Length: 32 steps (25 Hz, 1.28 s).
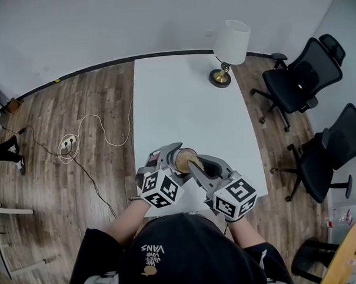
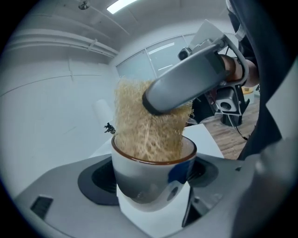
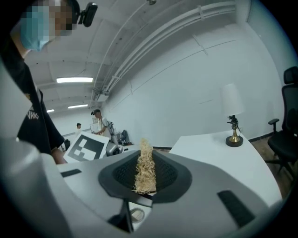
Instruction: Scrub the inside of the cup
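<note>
A white cup [image 2: 149,172] with a brown rim is clamped between the jaws of my left gripper [image 1: 170,159], held above the near end of the white table [image 1: 182,103]. A tan loofah scrubber [image 2: 146,128] reaches down into the cup's mouth. My right gripper [image 1: 196,165] is shut on that scrubber [image 3: 144,168], which shows as a thin strip squeezed between its jaws. In the head view the cup [image 1: 183,160] and the scrubber [image 1: 195,163] sit between the two grippers, just in front of the person's cap.
A table lamp [image 1: 228,51] with a white shade and brass base stands at the table's far right corner. Two black office chairs [image 1: 301,74] are to the right. A cable and power strip [image 1: 69,144] lie on the wooden floor at left.
</note>
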Tool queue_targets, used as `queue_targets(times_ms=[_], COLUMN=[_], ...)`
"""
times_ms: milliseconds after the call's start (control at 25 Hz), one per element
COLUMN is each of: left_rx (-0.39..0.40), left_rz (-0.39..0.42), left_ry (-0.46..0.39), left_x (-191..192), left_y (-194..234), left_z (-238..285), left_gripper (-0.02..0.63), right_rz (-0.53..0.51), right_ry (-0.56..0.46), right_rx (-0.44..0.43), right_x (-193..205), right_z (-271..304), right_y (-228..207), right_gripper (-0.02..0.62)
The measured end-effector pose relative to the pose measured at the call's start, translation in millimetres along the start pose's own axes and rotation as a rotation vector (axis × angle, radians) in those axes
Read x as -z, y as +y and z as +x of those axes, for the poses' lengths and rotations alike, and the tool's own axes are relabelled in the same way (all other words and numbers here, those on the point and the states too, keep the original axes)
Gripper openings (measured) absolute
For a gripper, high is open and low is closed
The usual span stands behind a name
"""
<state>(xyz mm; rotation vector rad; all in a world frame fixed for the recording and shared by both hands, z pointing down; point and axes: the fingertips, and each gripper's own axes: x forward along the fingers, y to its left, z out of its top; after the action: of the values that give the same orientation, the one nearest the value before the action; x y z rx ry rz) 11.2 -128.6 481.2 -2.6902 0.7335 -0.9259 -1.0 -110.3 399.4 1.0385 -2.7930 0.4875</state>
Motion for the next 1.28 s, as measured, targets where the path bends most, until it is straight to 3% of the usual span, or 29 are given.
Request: queue_targets(times_ms=[240,400,600,800,1280], left_rx=[-0.007,0.001,-0.006,-0.065,-0.109], left_rz=[-0.193,-0.258,-0.336,-0.417,-0.492], left_ry=[-0.101,-0.133,-0.153,-0.222,-0.249], left_x=[-1,-1,7,13,45], left_y=[11,14,21,34,40], left_z=[-3,0,4,7,32], left_gripper=[0.417,0.417,0.417,0.417,0.417], right_rz=[0.177,0.22,0.222,0.229,0.272], right_ry=[-0.21,-0.271,-0.289,-0.283,-0.24], right_rx=[0.066,0.107,0.165,0.205,0.262], right_x=[-27,-31,-30,-22,3], right_z=[-19,-30,-42,-53,-59], right_y=[-27,-40,-53,-61,-73], right_gripper=[0.071,0.071,0.071,0.071,0.071])
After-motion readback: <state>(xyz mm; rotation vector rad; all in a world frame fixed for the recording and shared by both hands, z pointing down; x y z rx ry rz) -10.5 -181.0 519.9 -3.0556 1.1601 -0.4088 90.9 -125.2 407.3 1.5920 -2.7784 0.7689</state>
